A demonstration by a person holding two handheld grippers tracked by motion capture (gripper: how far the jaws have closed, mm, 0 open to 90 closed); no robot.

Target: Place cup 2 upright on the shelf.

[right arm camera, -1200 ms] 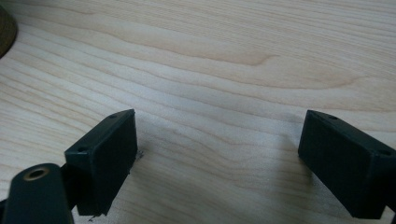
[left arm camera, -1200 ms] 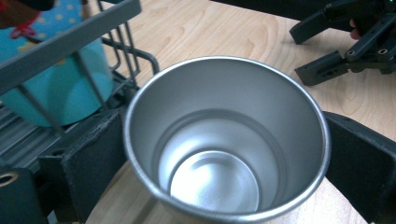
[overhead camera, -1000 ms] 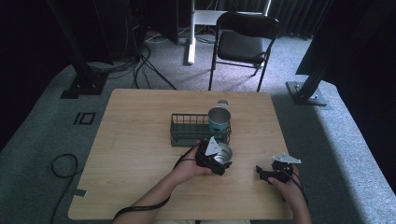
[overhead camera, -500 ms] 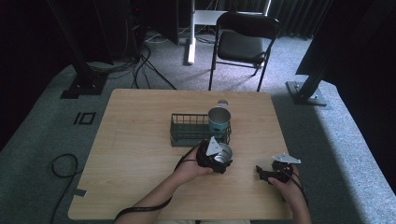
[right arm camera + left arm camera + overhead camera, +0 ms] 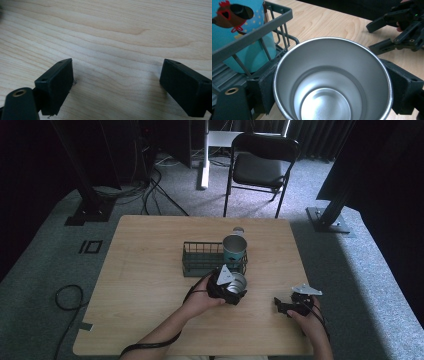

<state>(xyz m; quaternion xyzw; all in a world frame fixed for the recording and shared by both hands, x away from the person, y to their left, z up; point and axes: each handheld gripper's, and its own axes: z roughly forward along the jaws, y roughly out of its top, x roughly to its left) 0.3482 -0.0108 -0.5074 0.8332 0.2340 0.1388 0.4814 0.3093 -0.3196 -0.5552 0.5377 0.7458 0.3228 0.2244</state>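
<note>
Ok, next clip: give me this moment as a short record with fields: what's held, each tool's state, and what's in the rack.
held: steel cup, upright, mouth open and empty inside
left tool: shut on the steel cup, beside the wire rack
right tool: open, holding nothing, low over the table
in rack: blue printed cup, upright at the rack's right end

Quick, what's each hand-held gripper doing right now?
Left hand-held gripper: closed on the steel cup.
Right hand-held gripper: open, holding nothing.
</note>
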